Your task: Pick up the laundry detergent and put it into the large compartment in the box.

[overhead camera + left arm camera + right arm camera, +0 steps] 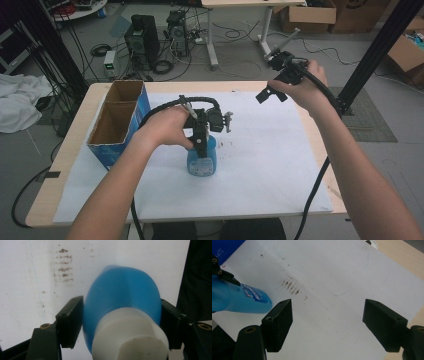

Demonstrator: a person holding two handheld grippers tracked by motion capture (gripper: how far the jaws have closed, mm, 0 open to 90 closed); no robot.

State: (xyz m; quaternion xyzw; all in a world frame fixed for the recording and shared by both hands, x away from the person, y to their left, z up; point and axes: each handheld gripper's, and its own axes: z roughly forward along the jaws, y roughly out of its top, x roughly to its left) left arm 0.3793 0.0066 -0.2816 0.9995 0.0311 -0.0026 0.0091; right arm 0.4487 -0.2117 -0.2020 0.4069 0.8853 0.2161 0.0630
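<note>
While the left gripper (202, 145) comes down over it, one blue bottle (202, 161) stands near the middle of the white sheet (260, 165).

Count: one bottle, one cardboard box (120, 120), one sheet, two grippers, two hands.
Bottle, place: on the sheet that covers the surface (70, 150), right of the box and apart from it, toward the near half.
Bottle, long axis: upright, white cap (130, 337) at the top, base on the sheet; its printed label (255, 295) can be seen from the far right.
Bottle, facing: in the left gripper view the cap end points at the camera and the blue body (122, 290) runs away toward the sheet.
Left jaws: partly closed, one on each side of the bottle's upper body just under the cap; both pads lie against the blue plastic, so the bottle is gripped.
Left hand (167, 127): wrapped round the gripper body, just left of the bottle.
Right gripper (272, 94): held up over the far right edge of the surface, well apart from the bottle.
Right jaws: wide apart, nothing between them, bare sheet beneath.
Box: open top, two compartments, blue outside, at the left edge of the sheet.
Marks: a patch of brown streaks (290, 286) on the sheet, just right of the bottle.
</note>
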